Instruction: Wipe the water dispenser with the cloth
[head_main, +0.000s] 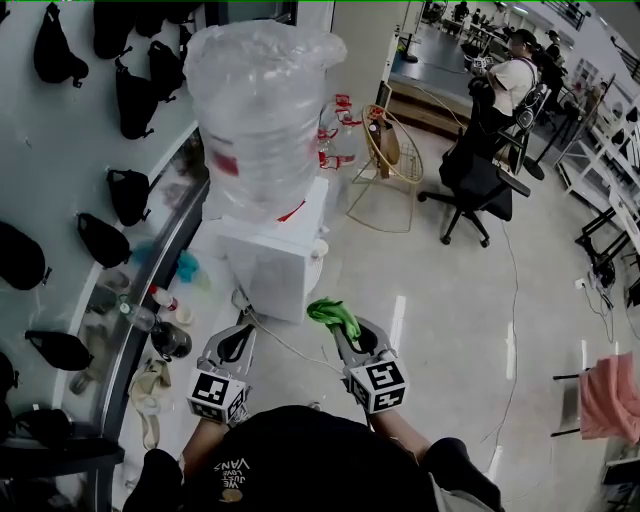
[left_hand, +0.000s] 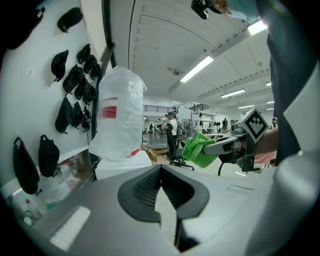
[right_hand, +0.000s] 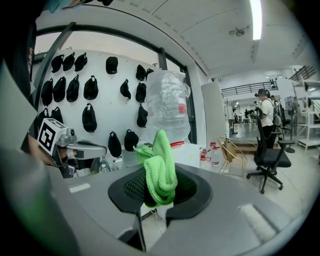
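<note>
one cloth (head_main: 333, 314) in right gripper (head_main: 341, 329), aimed at dispenser (head_main: 278, 268)

Head view looks down; gripper views share the water dispenser (head_main: 270, 255)

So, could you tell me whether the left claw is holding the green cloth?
No, the green cloth is clamped in the right claw, while the left claw is shut with nothing between its jaws.
</note>
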